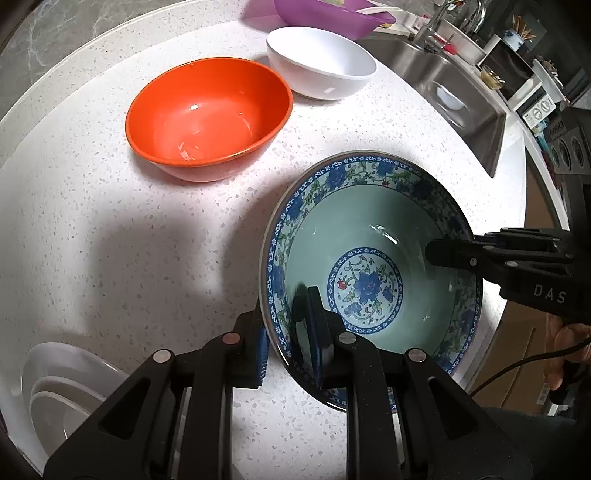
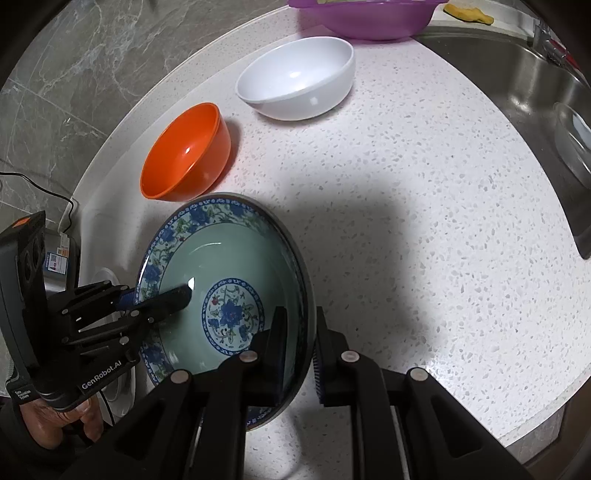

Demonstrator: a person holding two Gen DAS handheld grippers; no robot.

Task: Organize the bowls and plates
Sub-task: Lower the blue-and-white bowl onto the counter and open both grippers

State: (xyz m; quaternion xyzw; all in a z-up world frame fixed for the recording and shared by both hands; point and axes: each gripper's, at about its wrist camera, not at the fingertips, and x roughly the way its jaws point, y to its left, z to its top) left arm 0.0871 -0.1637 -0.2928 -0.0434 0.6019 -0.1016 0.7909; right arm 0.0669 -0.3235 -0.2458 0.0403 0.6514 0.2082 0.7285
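A blue floral bowl (image 1: pixel 369 258) with a green inside is held over the white speckled counter (image 1: pixel 110 221). My left gripper (image 1: pixel 286 332) is shut on its near rim, one finger inside, one outside. My right gripper (image 2: pixel 301 332) is shut on the opposite rim of the same bowl (image 2: pixel 221 266). The right gripper also shows in the left wrist view (image 1: pixel 443 254), and the left gripper in the right wrist view (image 2: pixel 155 299). An orange bowl (image 1: pixel 208 118) and a white bowl (image 1: pixel 319 62) stand further back; both also show in the right wrist view, orange bowl (image 2: pixel 184 155), white bowl (image 2: pixel 295 81).
A purple basin (image 1: pixel 332 16) stands at the back beside a steel sink (image 1: pixel 454 96). White plates (image 1: pixel 62 387) are stacked at the lower left of the left wrist view. The counter edge runs close on the right (image 2: pixel 535 406).
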